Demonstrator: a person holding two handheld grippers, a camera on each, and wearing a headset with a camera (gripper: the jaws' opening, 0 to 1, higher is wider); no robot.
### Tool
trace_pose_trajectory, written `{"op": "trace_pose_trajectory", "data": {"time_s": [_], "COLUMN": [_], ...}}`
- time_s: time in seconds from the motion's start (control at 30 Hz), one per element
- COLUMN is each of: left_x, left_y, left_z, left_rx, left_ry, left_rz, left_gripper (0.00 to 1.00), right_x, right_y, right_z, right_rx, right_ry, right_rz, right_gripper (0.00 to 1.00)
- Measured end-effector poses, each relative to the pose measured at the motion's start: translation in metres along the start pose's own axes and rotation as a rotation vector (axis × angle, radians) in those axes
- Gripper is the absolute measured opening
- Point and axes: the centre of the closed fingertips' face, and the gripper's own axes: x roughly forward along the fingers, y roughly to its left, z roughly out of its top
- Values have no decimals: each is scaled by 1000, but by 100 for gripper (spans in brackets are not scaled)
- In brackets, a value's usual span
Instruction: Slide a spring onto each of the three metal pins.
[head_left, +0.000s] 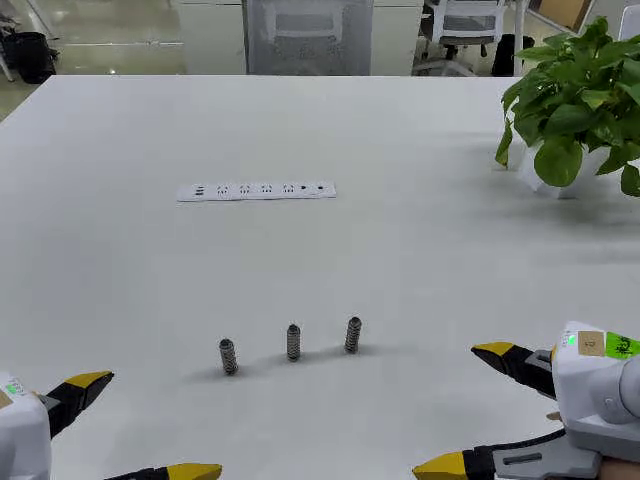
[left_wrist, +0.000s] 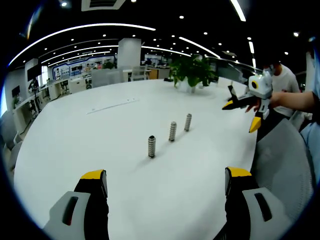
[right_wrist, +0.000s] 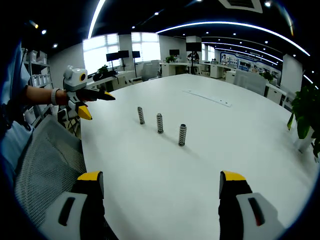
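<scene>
The left tongs (head_left: 140, 425) are spread wide with nothing between their yellow tips, held at the near edge of the white surface (head_left: 420, 260). The right tongs (head_left: 465, 407) are spread just as wide and are also empty, well apart from the left pair.

Ahead of both pairs, in the gap between them, three metal pins stand upright in a slightly slanted row. Each is sheathed in a coiled spring (head_left: 293, 346) with only its dark top showing. The first pin (head_left: 227, 343) is nearest the left tongs, the middle pin (head_left: 293, 327) is beside it, and the third pin (head_left: 354, 321) is nearest the right tongs. No pin touches either pair of tongs.

Farther ahead, past the pins, a white power strip (head_left: 257, 190) lies flat. A potted plant (head_left: 575, 100) stands far ahead of the right tongs, towards their outer side.
</scene>
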Motion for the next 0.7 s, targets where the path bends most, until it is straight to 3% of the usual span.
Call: {"op": "trace_pose_trajectory", "data": {"time_s": [0.7], "left_x": [0], "left_y": [-3], "left_z": [0], "left_rx": [-1], "left_ry": [-1], "left_rz": [1], "left_gripper": [100], "right_x": [1], "right_y": [-2], "right_z": [-4], "right_rx": [7], "right_ry": [0], "right_rz": [-7], "right_gripper": [98]}}
